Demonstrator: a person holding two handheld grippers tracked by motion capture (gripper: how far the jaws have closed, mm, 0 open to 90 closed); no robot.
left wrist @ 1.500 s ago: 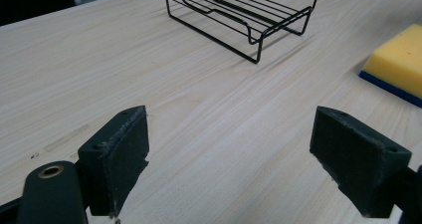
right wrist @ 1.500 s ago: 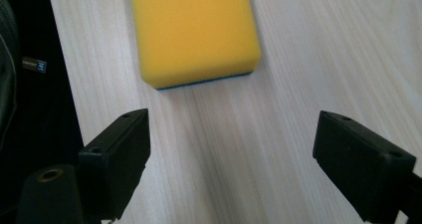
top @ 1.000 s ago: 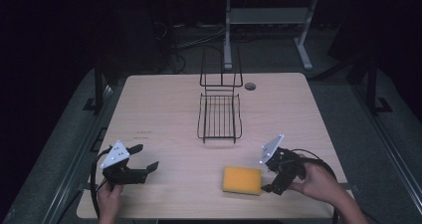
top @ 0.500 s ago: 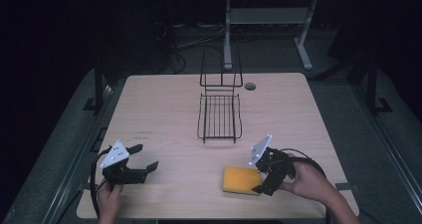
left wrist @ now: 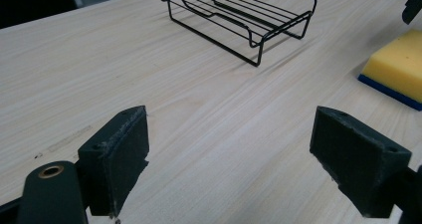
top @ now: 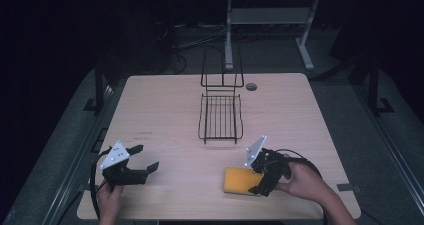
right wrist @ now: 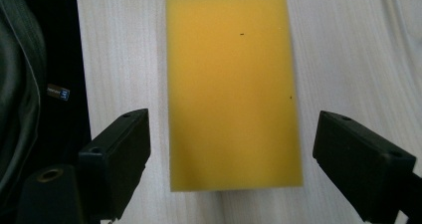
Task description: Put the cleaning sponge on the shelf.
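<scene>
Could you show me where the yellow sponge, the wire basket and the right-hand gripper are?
yellow sponge [right wrist: 231,84], right gripper view, middle of its top face.
wire basket [top: 220,118], high view, its wire floor.
right gripper [top: 261,175], high view, between its fingers, over the sponge's edge.

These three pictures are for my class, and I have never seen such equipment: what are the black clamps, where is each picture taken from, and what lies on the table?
No robot arm is at work here: a person holds a two-jaw tool in each hand. The high view looks down on the wooden table, with the left tool near the front left and the right tool at the front right. The other two pictures come from cameras riding on each tool, looking along its black jaws. On the table lie a black wire rack and a yellow sponge with a blue underside. The right tool's jaws are open on either side of the sponge. Neither tool holds anything; the left tool is open above bare wood.
</scene>
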